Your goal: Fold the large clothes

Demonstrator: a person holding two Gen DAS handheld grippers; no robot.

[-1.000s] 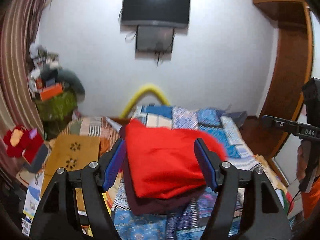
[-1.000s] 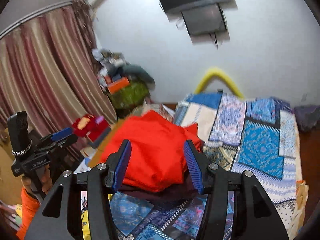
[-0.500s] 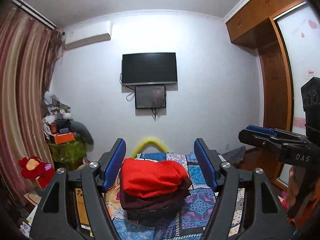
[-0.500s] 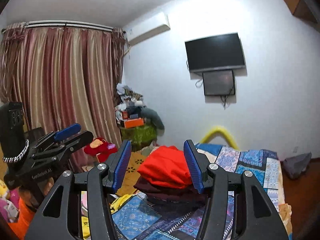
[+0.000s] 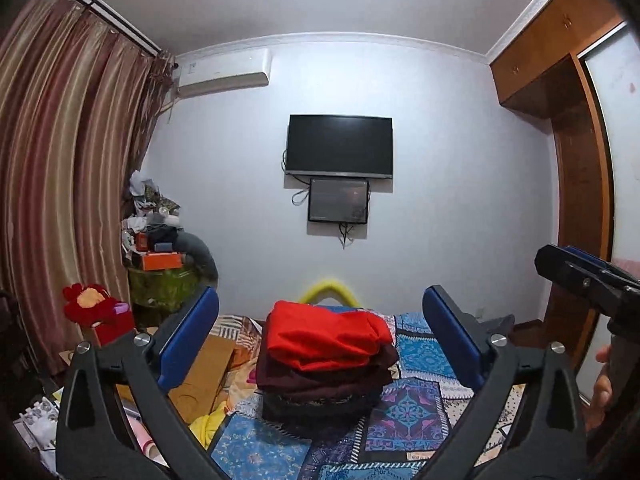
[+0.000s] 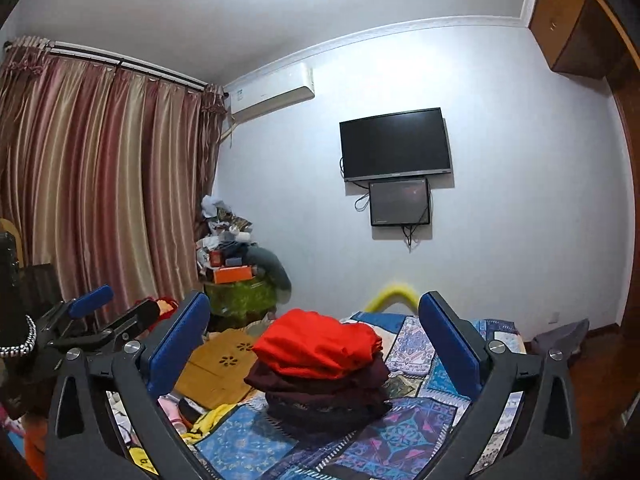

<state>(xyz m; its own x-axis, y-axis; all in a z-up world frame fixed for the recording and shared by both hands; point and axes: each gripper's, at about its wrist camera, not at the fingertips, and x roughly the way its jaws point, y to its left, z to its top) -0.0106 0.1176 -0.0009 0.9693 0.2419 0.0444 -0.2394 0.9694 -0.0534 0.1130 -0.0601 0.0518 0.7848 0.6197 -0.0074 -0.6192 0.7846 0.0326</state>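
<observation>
A folded red garment (image 5: 326, 334) lies on top of a stack of folded dark maroon and black clothes (image 5: 324, 392) on the patterned blue bedspread (image 5: 416, 408). The stack also shows in the right wrist view (image 6: 320, 368). My left gripper (image 5: 320, 344) is open and empty, held back from the stack and well apart from it. My right gripper (image 6: 312, 344) is open and empty too, equally far back. The right gripper shows at the right edge of the left wrist view (image 5: 580, 276), and the left gripper at the left edge of the right wrist view (image 6: 96, 316).
A brown folding board (image 6: 224, 364) and loose items lie left of the stack. A cluttered green stand (image 5: 164, 280) and a red plush toy (image 5: 96, 308) stand by the curtains. A TV (image 5: 340, 146) hangs on the far wall. A wooden wardrobe (image 5: 576, 200) is at the right.
Both grippers have pulled back and tilted up from right over the red garment to a level view across the room. The stack now looks small and far off.
</observation>
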